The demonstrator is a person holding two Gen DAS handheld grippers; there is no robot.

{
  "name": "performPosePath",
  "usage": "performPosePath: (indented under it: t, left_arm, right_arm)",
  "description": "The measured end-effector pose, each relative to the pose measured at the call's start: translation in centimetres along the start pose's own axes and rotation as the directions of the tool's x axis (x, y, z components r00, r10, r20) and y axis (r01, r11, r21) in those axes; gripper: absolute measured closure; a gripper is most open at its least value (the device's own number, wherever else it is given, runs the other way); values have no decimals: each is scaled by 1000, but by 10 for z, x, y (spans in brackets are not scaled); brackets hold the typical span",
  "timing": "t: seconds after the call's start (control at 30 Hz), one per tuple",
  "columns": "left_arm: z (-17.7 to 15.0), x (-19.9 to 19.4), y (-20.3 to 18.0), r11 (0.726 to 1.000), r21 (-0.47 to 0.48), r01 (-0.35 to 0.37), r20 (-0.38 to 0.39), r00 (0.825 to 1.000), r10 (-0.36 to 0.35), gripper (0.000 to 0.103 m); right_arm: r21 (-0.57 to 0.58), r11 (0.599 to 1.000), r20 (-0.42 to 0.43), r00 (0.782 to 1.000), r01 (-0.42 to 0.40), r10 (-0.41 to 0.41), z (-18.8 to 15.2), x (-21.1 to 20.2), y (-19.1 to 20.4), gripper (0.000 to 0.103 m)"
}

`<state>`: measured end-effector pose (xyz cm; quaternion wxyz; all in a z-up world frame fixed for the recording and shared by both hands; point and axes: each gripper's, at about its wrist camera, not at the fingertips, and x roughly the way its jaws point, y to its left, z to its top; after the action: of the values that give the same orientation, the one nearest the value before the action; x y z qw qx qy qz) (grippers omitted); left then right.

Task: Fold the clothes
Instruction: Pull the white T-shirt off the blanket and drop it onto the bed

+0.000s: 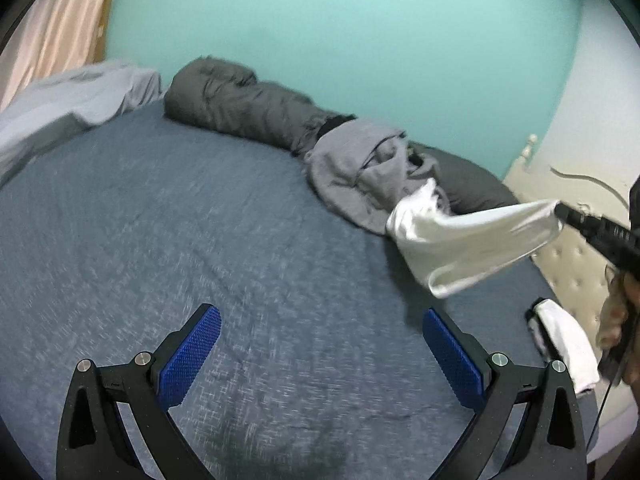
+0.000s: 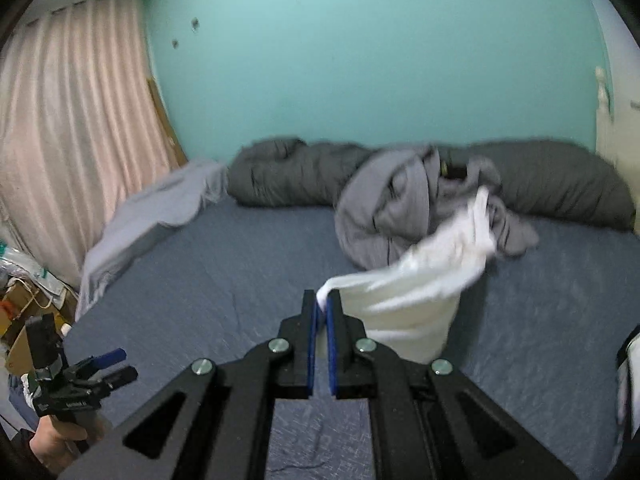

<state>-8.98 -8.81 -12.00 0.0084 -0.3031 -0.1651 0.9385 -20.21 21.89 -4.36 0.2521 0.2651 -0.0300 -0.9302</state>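
Observation:
A white garment [image 2: 416,280] hangs stretched above the blue bed, its far end still trailing on a heap of grey clothes [image 2: 404,208]. My right gripper [image 2: 323,300] is shut on one corner of it. In the left wrist view the same white garment [image 1: 460,240] runs from the grey clothes heap [image 1: 360,172] to the right gripper [image 1: 560,210] at the right edge. My left gripper [image 1: 320,320] hovers open over the bedsheet with nothing between its blue pads [image 1: 192,356]. It also shows as the left gripper [image 2: 116,364] at the lower left of the right wrist view.
The blue bedsheet [image 1: 200,220] covers the bed. A dark grey rolled duvet [image 1: 240,108] lies along the turquoise wall. A pale sheet [image 1: 72,96] is bunched at the left, by pink curtains [image 2: 72,140]. A cream padded headboard [image 1: 576,272] and a white folded cloth [image 1: 568,340] sit at right.

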Motion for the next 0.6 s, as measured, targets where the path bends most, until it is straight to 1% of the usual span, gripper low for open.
performPosePath:
  t: [0.13, 0.27, 0.33, 0.47, 0.6]
  left_arm:
    - [19, -40, -17, 999, 29, 25, 30, 999, -26, 0]
    - [31, -73, -34, 997, 57, 55, 44, 997, -57, 0]
    - [35, -87, -44, 995, 78, 68, 51, 996, -72, 0]
    - [40, -112, -64, 989, 123, 87, 61, 994, -95, 0]
    - [43, -128, -75, 983, 140, 117, 65, 990, -127, 0]
  right_arm:
    - [-39, 999, 48, 999, 1, 1, 35, -54, 17, 99]
    - [-69, 998, 97, 995, -10, 16, 58, -103, 32, 99]
    - [-87, 996, 120, 992, -18, 28, 66, -120, 40, 99]
    - [-131, 991, 169, 984, -33, 55, 85, -161, 59, 99]
    - [-144, 988, 210, 975, -47, 77, 102, -194, 69, 99]
